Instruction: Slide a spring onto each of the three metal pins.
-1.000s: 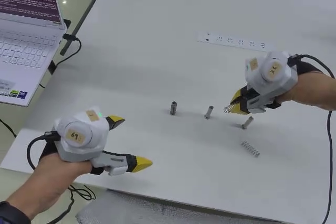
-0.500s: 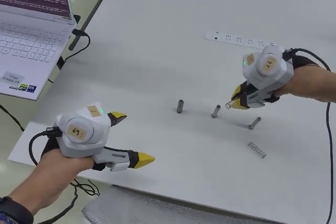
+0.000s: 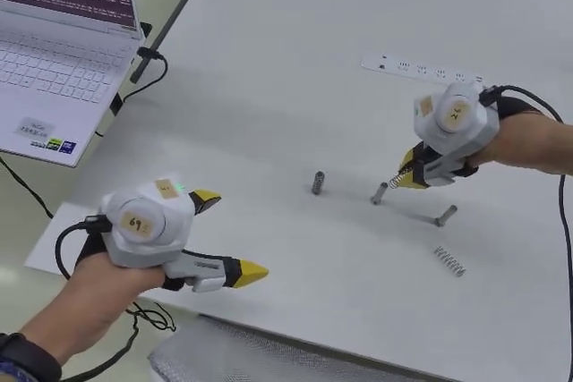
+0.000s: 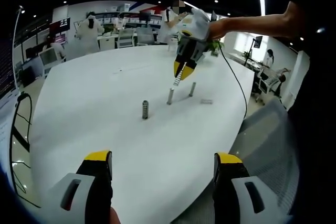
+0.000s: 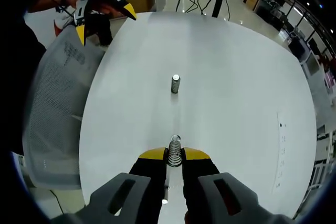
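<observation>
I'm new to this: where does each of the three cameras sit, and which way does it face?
Head view: on the person's headset, looking down at the table; both arms show, holding the left tool and right tool.
Left gripper view: on the left tool, looking across the table past its own open jaws at the pins and the right tool.
Right gripper view: on the right tool, looking along its jaws, shut on a spring, toward the left tool.
Shared: all show the one pin already wearing a spring.
</observation>
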A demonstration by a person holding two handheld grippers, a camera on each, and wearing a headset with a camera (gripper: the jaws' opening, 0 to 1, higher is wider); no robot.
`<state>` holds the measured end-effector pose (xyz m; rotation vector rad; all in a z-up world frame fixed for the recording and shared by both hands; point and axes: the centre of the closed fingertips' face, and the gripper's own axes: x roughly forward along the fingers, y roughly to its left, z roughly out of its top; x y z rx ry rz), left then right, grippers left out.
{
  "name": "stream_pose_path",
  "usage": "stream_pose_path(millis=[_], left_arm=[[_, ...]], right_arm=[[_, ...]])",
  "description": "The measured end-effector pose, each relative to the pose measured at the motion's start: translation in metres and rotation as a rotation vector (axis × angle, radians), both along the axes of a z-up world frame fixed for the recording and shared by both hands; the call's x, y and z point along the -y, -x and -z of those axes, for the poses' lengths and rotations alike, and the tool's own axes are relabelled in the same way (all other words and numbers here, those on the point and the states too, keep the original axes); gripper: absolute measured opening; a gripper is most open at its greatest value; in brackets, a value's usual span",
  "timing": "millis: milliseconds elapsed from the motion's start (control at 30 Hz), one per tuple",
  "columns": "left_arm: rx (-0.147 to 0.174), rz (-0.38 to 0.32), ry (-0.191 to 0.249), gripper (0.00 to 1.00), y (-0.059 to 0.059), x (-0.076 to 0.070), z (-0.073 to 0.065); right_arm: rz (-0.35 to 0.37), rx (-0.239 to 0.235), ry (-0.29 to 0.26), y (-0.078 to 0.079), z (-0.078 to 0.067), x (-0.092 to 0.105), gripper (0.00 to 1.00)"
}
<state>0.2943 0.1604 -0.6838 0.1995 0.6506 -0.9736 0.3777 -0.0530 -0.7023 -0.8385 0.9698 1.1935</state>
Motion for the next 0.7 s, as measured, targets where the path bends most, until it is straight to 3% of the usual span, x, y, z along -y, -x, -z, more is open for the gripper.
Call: stream_pose_path(millis=[700], left_arm=[[-0.015,-0.016,0.000,0.75,-0.0004,-0.0050,0.0042]], right_arm=[[-0.043,-0.020,0.030,-0.0035,0.0100,-0.0064,0.09]])
